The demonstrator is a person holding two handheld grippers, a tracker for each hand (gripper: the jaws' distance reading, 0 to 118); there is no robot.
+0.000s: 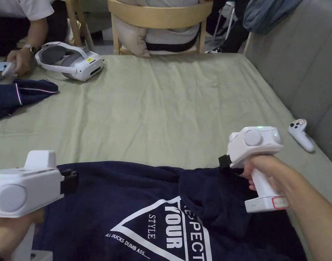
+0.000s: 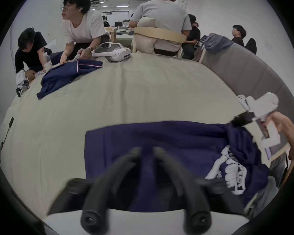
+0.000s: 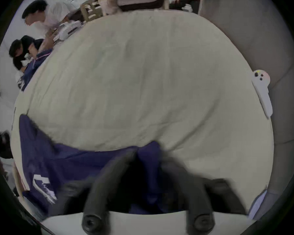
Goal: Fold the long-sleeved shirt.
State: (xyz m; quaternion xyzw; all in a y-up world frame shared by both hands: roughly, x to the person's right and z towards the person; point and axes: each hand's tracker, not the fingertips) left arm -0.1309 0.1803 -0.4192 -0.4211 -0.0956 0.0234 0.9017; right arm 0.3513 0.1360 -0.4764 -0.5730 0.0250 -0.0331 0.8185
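Even, soft indoor light, ceiling strips far back in left gripper view. Shadows faint. Head view sharp. Both gripper views fisheye, dark-vignetted, bent at edges; jaws and shirt (image 3: pixel 85 160) motion-blurred, right gripper view softer overall.

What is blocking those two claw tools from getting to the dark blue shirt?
Nothing visible. Both are already at the navy shirt: the left gripper has its jaws closed on cloth along the far edge, and the right gripper pinches the edge at the other end. The green sheet beyond lies bare.
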